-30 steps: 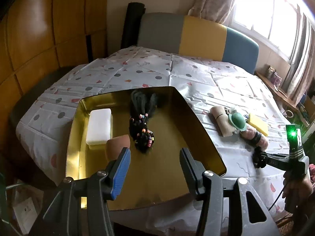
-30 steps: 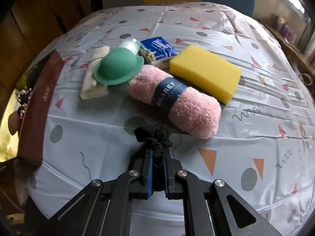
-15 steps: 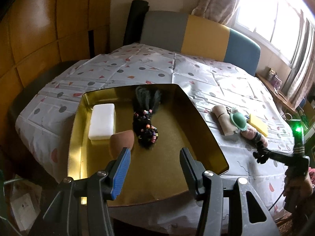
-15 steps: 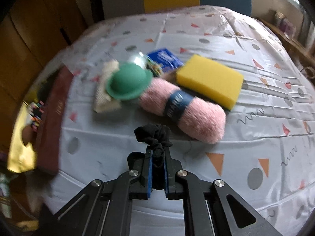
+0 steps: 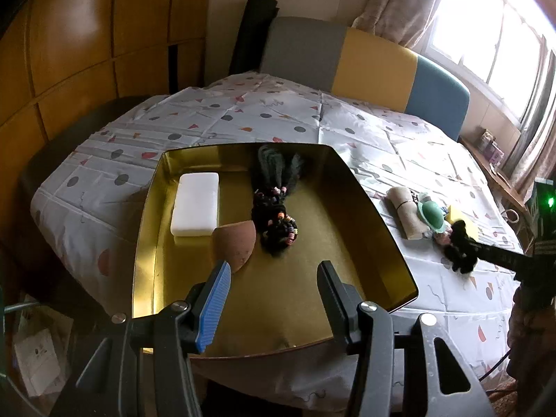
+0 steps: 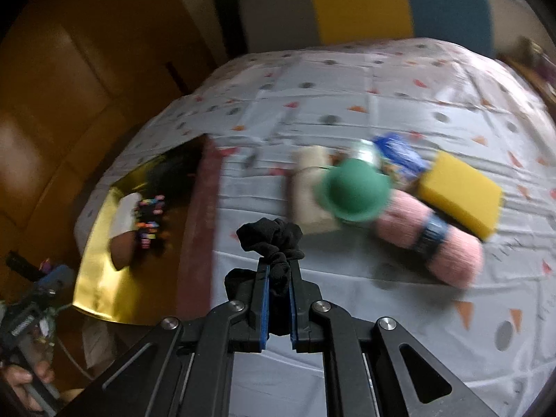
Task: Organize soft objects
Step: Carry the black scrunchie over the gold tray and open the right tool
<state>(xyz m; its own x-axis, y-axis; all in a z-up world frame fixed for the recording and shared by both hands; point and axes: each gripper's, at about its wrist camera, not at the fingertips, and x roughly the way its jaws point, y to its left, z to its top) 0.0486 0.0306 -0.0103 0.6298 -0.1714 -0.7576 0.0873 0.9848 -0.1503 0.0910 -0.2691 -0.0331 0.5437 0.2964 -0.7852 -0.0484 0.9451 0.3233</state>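
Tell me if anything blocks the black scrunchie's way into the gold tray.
Nothing visible blocks it. The right gripper holds the scrunchie above the cloth, and only bare tablecloth and the tray wall lie between. The near floor of the tray is free.

Right gripper lifted black scrunchie off tablecloth, swinging toward gold tray

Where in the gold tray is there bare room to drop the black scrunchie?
The gold tray is bare on its right half, between the beaded hair-tie bundle and the right wall, and along the near edge. The left side is crowded: white sponge, brown makeup sponge.
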